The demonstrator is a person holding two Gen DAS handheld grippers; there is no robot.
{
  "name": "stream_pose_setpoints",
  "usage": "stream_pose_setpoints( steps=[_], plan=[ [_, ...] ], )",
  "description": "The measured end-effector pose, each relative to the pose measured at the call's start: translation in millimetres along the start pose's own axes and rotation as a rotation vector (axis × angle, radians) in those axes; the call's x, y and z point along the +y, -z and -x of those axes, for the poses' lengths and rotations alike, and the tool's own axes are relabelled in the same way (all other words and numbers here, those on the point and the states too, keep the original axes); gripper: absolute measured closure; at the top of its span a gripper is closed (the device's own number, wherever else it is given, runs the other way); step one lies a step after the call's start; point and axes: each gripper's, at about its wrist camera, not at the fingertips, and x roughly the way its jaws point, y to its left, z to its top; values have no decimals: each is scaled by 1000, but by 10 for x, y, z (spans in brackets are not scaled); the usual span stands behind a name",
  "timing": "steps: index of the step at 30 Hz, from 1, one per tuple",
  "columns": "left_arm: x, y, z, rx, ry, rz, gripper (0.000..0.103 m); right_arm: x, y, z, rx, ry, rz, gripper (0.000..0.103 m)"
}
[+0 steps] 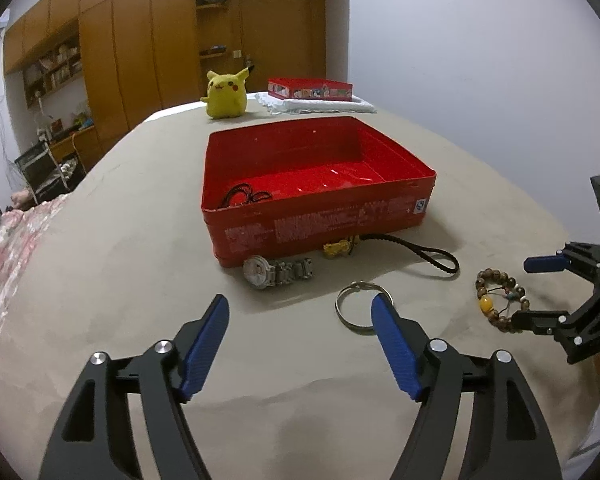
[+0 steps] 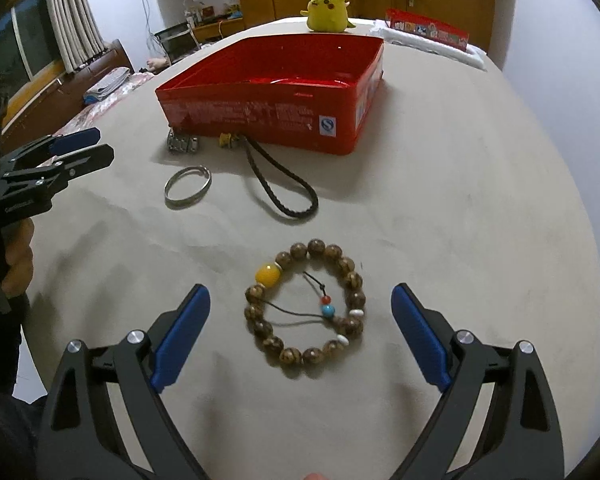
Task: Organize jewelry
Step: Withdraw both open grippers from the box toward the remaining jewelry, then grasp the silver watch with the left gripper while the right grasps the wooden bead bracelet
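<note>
An open red tin box sits on the beige cloth with a dark cord necklace inside. In front of it lie a silver watch, a gold charm on a black braided strap and a silver bangle. A wooden bead bracelet with a yellow bead lies flat between the wide-apart fingers of my right gripper, untouched. My left gripper is open above the cloth, its right finger over the bangle's edge.
A yellow plush toy stands behind the box. A second red box rests on a folded white towel at the far end. A patterned cover lies at the left; wooden cupboards stand behind.
</note>
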Motion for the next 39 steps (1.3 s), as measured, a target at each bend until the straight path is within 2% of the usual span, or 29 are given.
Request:
stream_pose_setpoints(
  steps=[6,18,21,23,26,28,31,34,36,39],
  plan=[
    [-54,50,-57,27,-5,13,28,9,95,-152,31,-1,32,12],
    [-207,57,-165,39,-47,1,25,16,134,-203,9,0,93,13],
    [-140,2,-262,43,-76,6,23,-22,123,-191,-2,6,87,29],
    [-80,-45,-356,51,-86,14,23,-80,106,-180,-7,-2,73,52],
    [7,-127,-521,67,-102,20,23,-202,90,-167,-11,-14,36,75],
    [56,-177,-654,89,-102,30,23,-230,92,-157,-15,-22,24,79],
    [101,-228,-823,124,-148,38,23,-204,84,-136,-22,-21,35,81],
    [139,-253,-905,139,-163,50,23,-161,54,-106,-28,-41,46,82],
    [143,-264,-964,153,-181,53,27,-151,22,-78,-38,-48,55,94],
    [162,-270,-1023,170,-160,74,31,-180,-62,-20,-53,-55,53,95]
  ],
)
